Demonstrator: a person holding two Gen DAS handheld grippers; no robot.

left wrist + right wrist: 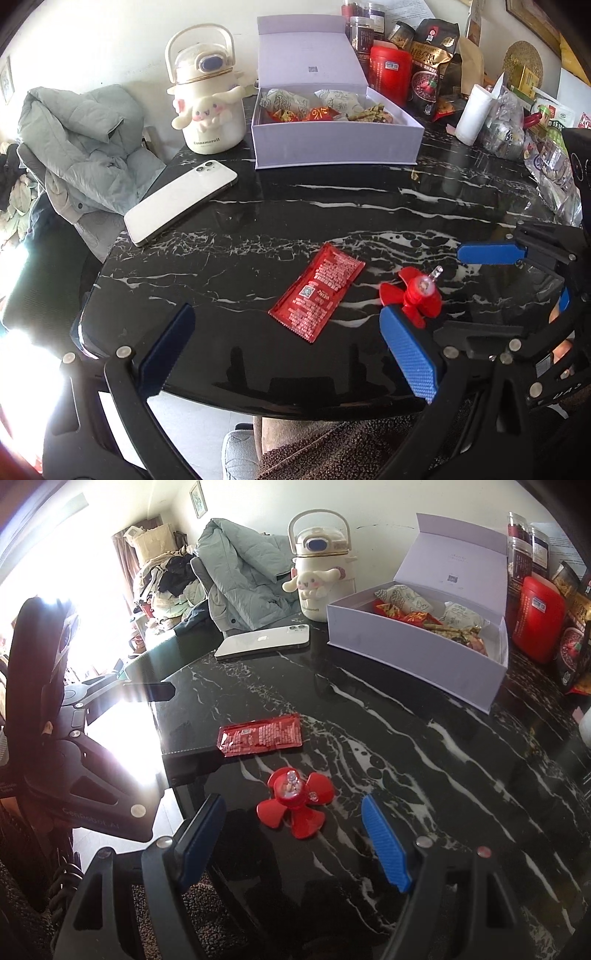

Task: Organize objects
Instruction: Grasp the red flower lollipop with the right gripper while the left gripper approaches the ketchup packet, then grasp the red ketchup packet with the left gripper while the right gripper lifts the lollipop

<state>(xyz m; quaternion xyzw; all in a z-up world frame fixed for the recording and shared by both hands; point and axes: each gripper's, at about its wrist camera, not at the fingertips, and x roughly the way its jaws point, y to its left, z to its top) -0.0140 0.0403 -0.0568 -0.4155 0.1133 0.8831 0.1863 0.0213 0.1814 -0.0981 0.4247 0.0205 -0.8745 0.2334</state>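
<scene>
A red sachet [317, 297] lies flat on the black marble table [295, 206], just ahead of my open, empty left gripper [286, 325]. A red propeller toy [415, 293] with a clear tip sits beside the left gripper's right finger [408, 350]. In the right wrist view the toy [295, 803] lies between and just ahead of my open right gripper [291, 834], with the sachet [260, 736] beyond it. An open lavender box [336, 142] holding wrapped snacks stands at the back; it also shows in the right wrist view [417, 657]. My right gripper [439, 282] reaches in from the right in the left wrist view.
A white phone [181, 201] lies face down at the left edge. A white Cinnamoroll jug [208, 92] stands behind it. A grey jacket [81, 147] hangs over a chair. A red canister [389, 70], jars, snack bags and a white roll [472, 112] crowd the back right.
</scene>
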